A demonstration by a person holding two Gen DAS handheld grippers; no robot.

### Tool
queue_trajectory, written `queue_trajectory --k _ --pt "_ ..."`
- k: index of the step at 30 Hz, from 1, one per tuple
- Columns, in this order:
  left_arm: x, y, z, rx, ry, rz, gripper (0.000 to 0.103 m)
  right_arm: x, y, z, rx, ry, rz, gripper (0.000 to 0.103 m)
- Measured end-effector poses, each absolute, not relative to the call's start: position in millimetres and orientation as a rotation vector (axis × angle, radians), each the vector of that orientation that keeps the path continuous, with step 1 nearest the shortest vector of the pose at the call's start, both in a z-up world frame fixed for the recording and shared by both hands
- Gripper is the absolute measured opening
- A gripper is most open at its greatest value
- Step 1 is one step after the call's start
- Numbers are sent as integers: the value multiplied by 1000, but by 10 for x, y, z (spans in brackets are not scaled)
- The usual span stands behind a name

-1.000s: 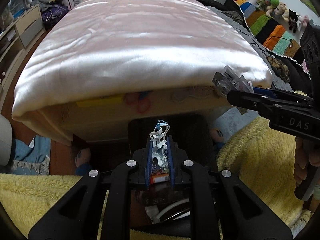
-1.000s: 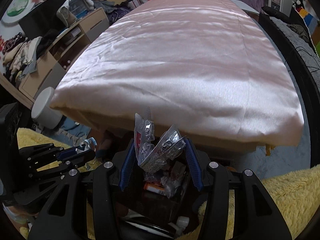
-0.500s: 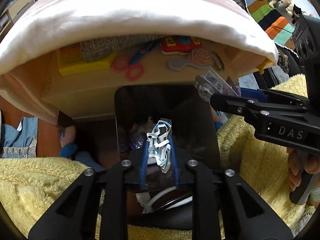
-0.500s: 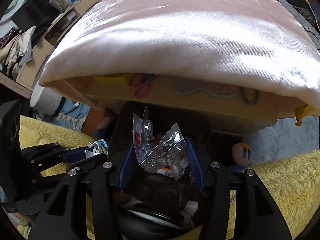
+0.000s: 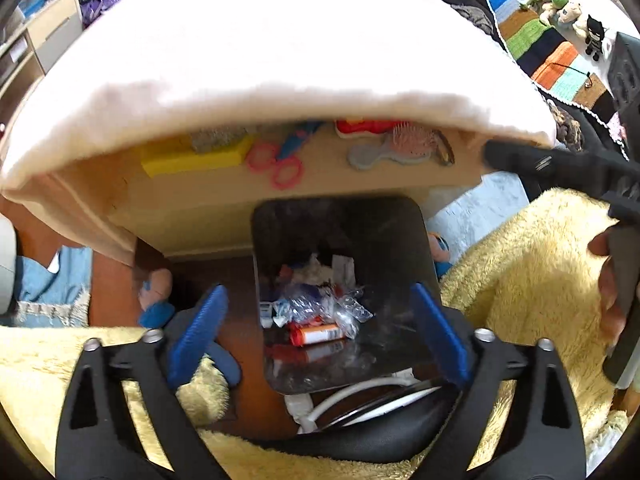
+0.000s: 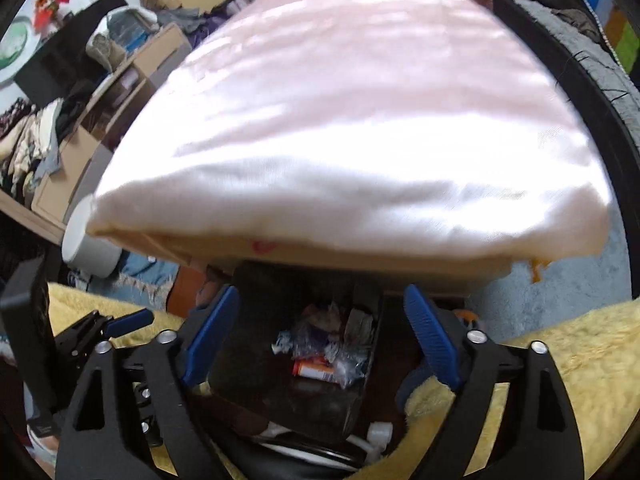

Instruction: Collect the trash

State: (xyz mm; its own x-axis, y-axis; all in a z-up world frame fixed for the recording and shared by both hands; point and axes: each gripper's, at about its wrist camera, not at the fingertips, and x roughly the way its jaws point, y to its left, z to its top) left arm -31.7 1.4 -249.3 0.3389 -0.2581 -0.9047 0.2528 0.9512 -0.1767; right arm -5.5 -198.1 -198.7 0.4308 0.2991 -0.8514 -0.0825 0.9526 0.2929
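A black trash bin (image 5: 404,240) stands on the floor below both grippers, also in the right wrist view (image 6: 248,344). Inside lie crumpled plastic wrappers (image 5: 320,304), an orange tube (image 5: 318,334) and other scraps; the same wrappers (image 6: 332,344) and the tube (image 6: 314,370) show in the right wrist view. My left gripper (image 5: 318,332) is open and empty above the bin. My right gripper (image 6: 322,340) is open and empty above it too. The right gripper's body (image 5: 560,168) crosses the right of the left wrist view.
A bed with a pale pink cover (image 5: 280,60) overhangs a wooden board (image 5: 304,184) carrying pink scissors (image 5: 280,164), a hairbrush (image 5: 396,148) and a yellow block (image 5: 192,160). Yellow fleece blanket (image 5: 520,280) lies on both sides. A drawer unit (image 6: 116,108) stands left.
Both grippers have opened over the bin. The white-and-blue wrapper has left the left gripper and the blister packs have left the right gripper; trash lies in the bin.
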Motion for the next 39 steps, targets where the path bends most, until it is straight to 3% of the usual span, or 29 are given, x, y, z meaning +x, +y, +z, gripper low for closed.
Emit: queue_trajectory --k 2,25,39 --pt "-299 48 -2349 -12 1150 -327 95 -54 -2062 -1827 215 1054 220 100" --pt "154 172 -306 28 629 -158 95 119 -2248 -212 48 602 -1 100" --pt "224 141 -61 26 593 -120 95 125 -2229 27 72 553 -50 100"
